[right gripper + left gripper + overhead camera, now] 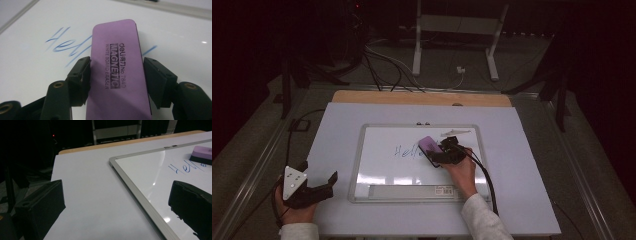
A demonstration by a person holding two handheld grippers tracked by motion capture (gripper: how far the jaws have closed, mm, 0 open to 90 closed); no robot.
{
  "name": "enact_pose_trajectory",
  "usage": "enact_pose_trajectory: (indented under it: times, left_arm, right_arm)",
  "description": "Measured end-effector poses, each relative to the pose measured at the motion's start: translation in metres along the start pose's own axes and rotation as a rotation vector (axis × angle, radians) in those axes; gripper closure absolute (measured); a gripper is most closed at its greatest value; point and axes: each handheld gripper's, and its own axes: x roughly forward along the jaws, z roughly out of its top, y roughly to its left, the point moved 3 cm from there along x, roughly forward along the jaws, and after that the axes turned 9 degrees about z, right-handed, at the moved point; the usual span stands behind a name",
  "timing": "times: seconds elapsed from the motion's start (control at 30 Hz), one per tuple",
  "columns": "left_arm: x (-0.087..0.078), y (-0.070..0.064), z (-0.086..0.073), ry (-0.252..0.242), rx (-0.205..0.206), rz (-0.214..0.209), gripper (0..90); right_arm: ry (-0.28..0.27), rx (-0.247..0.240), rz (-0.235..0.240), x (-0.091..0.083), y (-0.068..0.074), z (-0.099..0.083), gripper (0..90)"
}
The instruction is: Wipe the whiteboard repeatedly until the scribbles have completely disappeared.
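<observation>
Dark room all around, cables and a white metal stand on the floor behind, and the only bright thing is the counter with its white top and a strip of wood along the far edge.

So, the right claw is clamped on a purple eraser, one jaw pressed on each long side. You can read the print on top in the right gripper view, it's a magnetic whiteboard eraser. It sits flat on the whiteboard, right over the tail end of some blue handwriting. What's left reads like "Hell" and the rest is under the eraser, with a bit of blue stroke poking out on the far side. In the high view the person's right hand comes in from the bottom edge, white sleeve, black cable trailing back off the claw.

Left claw is way off at the near left corner of the counter, jaws spread wide apart, nothing between them. It's just beside the whiteboard's silver frame, not touching it as far as I can tell. A long grey tray runs along the near edge of the board.
</observation>
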Motion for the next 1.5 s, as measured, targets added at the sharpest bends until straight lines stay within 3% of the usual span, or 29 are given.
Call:
enact_pose_trajectory:
  times: [0.23,0.43,0.6,0.93,1.03,1.2,1.5]
  left_arm:
    - [0.000,0.001,-0.001,0.001,-0.001,0.000,1.3]
    - [0.000,0.001,-0.001,0.003,0.002,0.001,1.3]
    - [0.000,0.001,-0.001,0.006,0.004,-0.001,1.3]
    - [0.000,0.001,-0.001,-0.001,0.000,0.001,1.3]
    - [-0.001,0.000,0.000,0.000,0.002,0.001,1.3]
    - [-0.001,0.001,0.000,-0.002,0.000,0.001,1.3]
    - [-0.001,0.001,-0.001,-0.002,-0.001,0.002,1.3]
  right_arm:
    - [-0.029,0.086,-0.086,-0.007,-0.027,0.006,41.2]
    - [-0.042,0.123,-0.121,-0.011,-0.040,0.008,41.2]
    - [-0.023,0.105,-0.096,-0.012,-0.031,0.004,41.2]
    - [0.019,0.012,-0.001,-0.012,0.015,-0.015,41.2]
    - [0.020,0.004,-0.004,-0.012,0.017,-0.016,41.2]
    - [-0.006,0.050,-0.044,-0.011,0.002,-0.010,41.2]
    - [-0.048,0.152,-0.157,-0.014,-0.038,0.005,41.2]
